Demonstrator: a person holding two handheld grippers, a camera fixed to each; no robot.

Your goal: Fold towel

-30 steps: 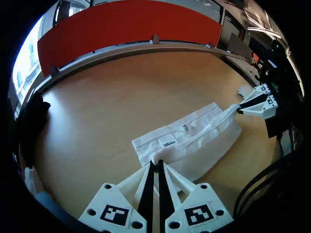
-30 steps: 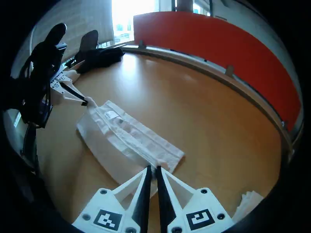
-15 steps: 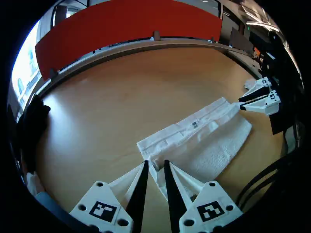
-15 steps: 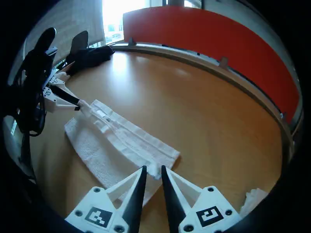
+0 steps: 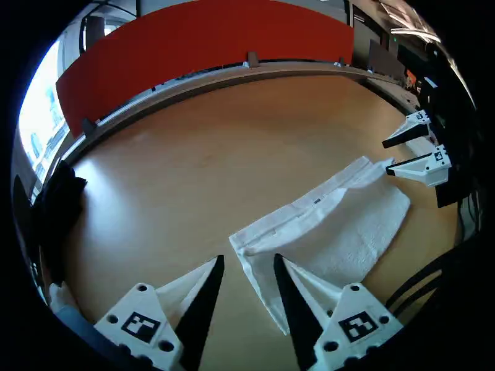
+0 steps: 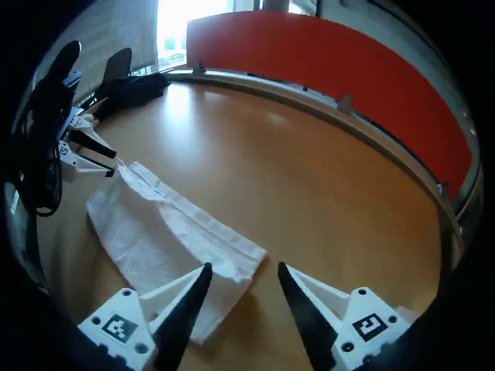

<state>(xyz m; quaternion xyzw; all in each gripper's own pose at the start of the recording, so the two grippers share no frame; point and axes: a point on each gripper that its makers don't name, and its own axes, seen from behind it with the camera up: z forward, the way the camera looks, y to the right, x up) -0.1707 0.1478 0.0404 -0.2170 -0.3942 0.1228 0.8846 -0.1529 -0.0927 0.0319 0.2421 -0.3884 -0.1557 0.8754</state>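
The towel [image 5: 337, 229] lies folded over on the desk [image 5: 204, 154], lower right. The left tool [image 5: 247, 260] and right tool [image 6: 244, 266] gape open, so the fold rests flat.

left gripper [image 5: 247, 260]: jaws spread wide, fingers angled forward and down | right gripper [image 6: 244, 266]: jaws parted just as wide, same downward tilt | the pair faced each other (each showed small in the other's view, jaws apart there too)
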